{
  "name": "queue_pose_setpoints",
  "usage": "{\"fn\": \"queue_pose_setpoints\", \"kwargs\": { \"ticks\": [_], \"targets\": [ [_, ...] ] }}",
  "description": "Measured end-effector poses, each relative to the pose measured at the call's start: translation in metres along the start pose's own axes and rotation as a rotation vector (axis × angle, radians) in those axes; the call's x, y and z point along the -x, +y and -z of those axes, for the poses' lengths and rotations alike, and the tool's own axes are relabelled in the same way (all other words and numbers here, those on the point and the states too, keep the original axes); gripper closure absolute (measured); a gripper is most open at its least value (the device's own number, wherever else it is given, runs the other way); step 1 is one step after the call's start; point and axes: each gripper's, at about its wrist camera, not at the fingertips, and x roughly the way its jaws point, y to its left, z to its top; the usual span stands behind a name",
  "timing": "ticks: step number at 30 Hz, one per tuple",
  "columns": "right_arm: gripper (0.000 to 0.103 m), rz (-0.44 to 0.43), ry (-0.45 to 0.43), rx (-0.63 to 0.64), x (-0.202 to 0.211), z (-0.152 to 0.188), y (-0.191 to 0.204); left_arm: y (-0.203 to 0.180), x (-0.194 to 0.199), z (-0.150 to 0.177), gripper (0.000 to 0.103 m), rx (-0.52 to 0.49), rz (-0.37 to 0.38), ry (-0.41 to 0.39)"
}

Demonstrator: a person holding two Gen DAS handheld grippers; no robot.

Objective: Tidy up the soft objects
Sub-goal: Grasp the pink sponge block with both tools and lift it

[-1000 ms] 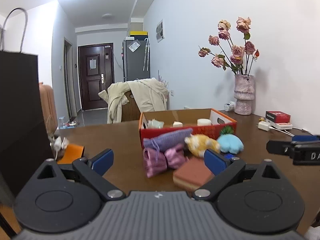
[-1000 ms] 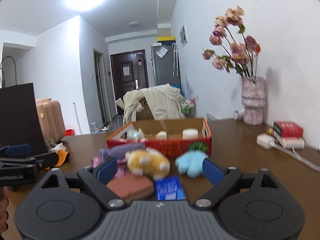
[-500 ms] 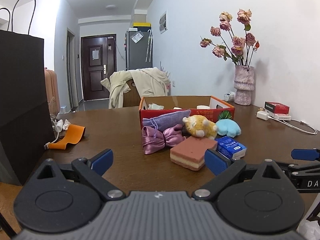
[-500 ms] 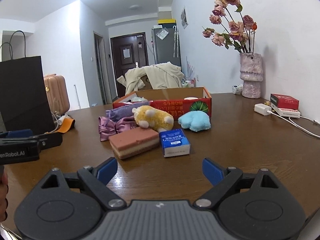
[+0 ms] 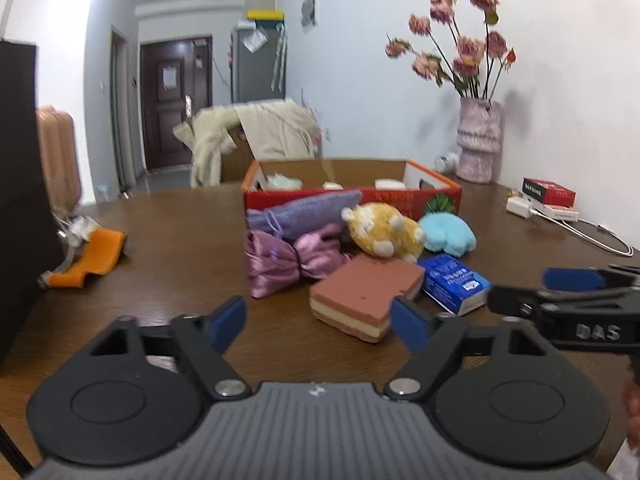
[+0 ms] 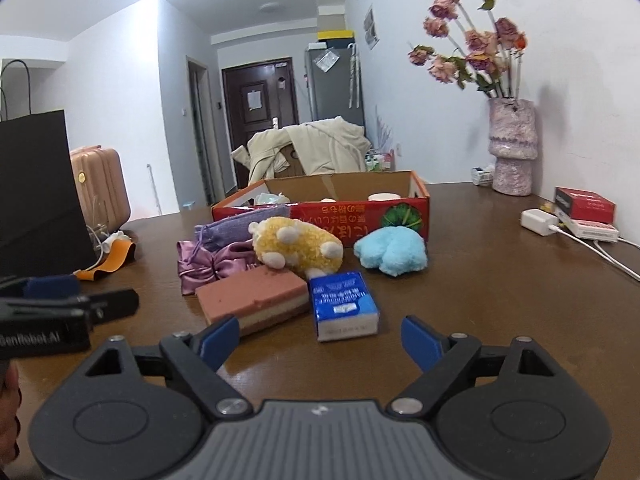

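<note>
On the brown table, in front of a red cardboard box (image 5: 436,196) (image 6: 400,210), lie a pink satin bow pouch (image 5: 276,260) (image 6: 200,266), a lavender pouch (image 5: 304,212) (image 6: 236,228), a yellow plush (image 5: 380,230) (image 6: 296,246), a blue plush (image 5: 448,236) (image 6: 392,252), a pink layered sponge (image 5: 364,300) (image 6: 252,298) and a blue tissue pack (image 5: 454,284) (image 6: 344,304). My left gripper (image 5: 320,322) is open and empty just short of the sponge. My right gripper (image 6: 320,338) is open and empty just short of the tissue pack.
A black paper bag (image 5: 20,200) (image 6: 36,192) stands at the left with an orange strap (image 5: 90,258) (image 6: 108,262) beside it. A vase of dried flowers (image 5: 478,144) (image 6: 512,148), a red box (image 5: 548,192) (image 6: 584,204) and a white charger with cable (image 5: 520,206) (image 6: 538,222) sit at the right.
Both grippers have moved forward toward the pile and the objects look larger. Both stay open and empty.
</note>
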Motion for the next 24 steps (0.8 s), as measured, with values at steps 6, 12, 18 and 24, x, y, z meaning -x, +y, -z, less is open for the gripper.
{"fn": "queue_pose_setpoints", "kwargs": {
  "ticks": [6,12,18,24],
  "targets": [
    [0.042,-0.082,0.040,0.022,-0.052,-0.023,-0.001,0.008,-0.042,-0.009,0.048,0.109,0.074,0.117],
    [0.058,-0.157,0.121,0.008,-0.119,-0.048,0.000,0.011,-0.067,-0.013,0.060,0.141,0.084,0.165],
    [0.076,-0.232,0.200,-0.015,-0.146,-0.049,0.006,0.015,-0.073,-0.013,0.068,0.156,0.094,0.192],
    [0.080,-0.260,0.224,-0.019,-0.102,-0.029,0.015,0.020,-0.056,-0.005,0.073,0.164,0.130,0.200]
  ]
}}
